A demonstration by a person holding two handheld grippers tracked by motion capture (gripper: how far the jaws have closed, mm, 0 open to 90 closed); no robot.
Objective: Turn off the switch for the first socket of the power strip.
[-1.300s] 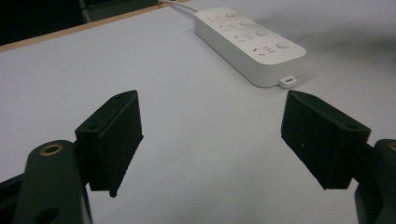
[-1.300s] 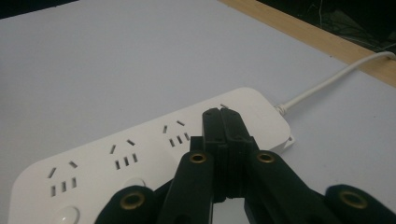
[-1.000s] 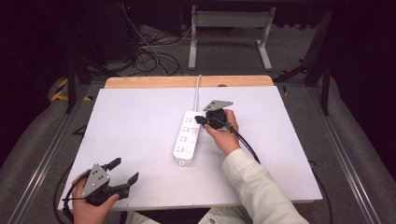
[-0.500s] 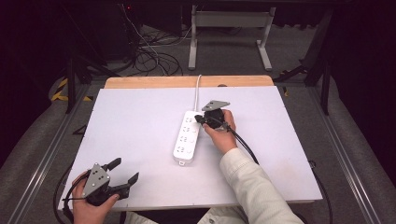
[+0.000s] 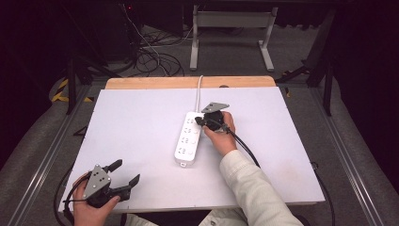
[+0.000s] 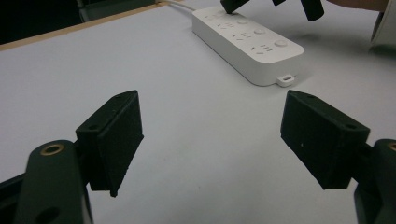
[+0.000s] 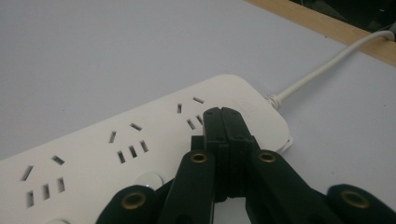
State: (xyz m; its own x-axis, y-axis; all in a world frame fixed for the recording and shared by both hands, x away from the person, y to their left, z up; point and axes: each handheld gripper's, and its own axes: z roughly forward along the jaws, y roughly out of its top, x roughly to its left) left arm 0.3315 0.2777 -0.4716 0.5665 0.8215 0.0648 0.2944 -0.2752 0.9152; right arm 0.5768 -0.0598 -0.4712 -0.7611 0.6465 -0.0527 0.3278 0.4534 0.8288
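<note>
Mid-table on the white table (image 5: 141,117), a white power strip (image 5: 188,139) under the closed, empty right gripper (image 7: 223,122), tips over the button row at its cord (image 5: 199,89) end, apparently pressing a switch; left gripper (image 6: 210,140) wide open, idle near the front edge; next, seemingly, a straight-down push.

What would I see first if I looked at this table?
A white power strip lies in the middle of the white table, its cord running off the far edge. The right tongs, shut, sit over its far end. The left tongs hang wide open at the near left corner.
</note>
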